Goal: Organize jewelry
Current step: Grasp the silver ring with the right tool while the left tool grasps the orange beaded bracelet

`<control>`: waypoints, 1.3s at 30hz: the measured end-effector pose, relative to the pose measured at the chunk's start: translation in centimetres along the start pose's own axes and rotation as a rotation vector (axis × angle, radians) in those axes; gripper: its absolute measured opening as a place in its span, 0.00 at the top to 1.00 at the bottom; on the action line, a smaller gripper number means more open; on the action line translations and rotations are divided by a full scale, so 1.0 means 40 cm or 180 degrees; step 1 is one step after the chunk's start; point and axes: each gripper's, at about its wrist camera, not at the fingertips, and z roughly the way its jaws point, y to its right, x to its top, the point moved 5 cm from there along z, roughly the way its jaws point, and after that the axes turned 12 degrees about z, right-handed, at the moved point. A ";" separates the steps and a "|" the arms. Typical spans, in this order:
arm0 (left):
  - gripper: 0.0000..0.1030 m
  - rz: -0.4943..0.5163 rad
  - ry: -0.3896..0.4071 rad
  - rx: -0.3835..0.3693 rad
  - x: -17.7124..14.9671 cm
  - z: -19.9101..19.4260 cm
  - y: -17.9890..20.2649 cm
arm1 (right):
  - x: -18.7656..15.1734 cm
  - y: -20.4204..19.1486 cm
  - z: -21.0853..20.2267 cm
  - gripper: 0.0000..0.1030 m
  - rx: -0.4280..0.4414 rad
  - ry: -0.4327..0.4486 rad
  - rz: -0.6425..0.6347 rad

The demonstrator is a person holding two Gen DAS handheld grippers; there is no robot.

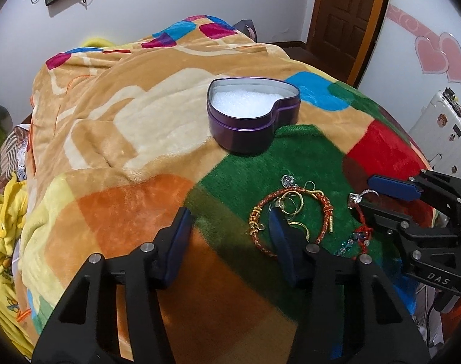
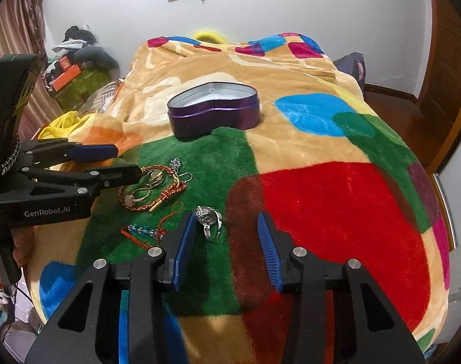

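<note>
On blanket (image 1: 124,115), heart tin (image 1: 251,130), bracelet (image 1: 260,221)

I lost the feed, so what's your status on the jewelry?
Left gripper open at the red-gold bracelet. Right gripper open, silver ring between the pads, ungripped. Heart tin open, holding only white padding. Nothing blocking.
</note>
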 end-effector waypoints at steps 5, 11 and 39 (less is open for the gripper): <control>0.74 0.0037 -0.0034 -0.0116 -0.003 -0.001 0.016 | -0.001 -0.008 0.008 0.71 0.0031 -0.0022 -0.0040; 0.75 0.0015 -0.0096 -0.0166 -0.010 0.031 0.022 | -0.004 -0.013 0.010 0.79 0.0075 -0.0039 -0.0045; 0.94 -0.0132 0.0505 0.0110 0.084 -0.139 -0.028 | 0.082 -0.025 -0.096 0.88 0.0040 0.0369 0.0021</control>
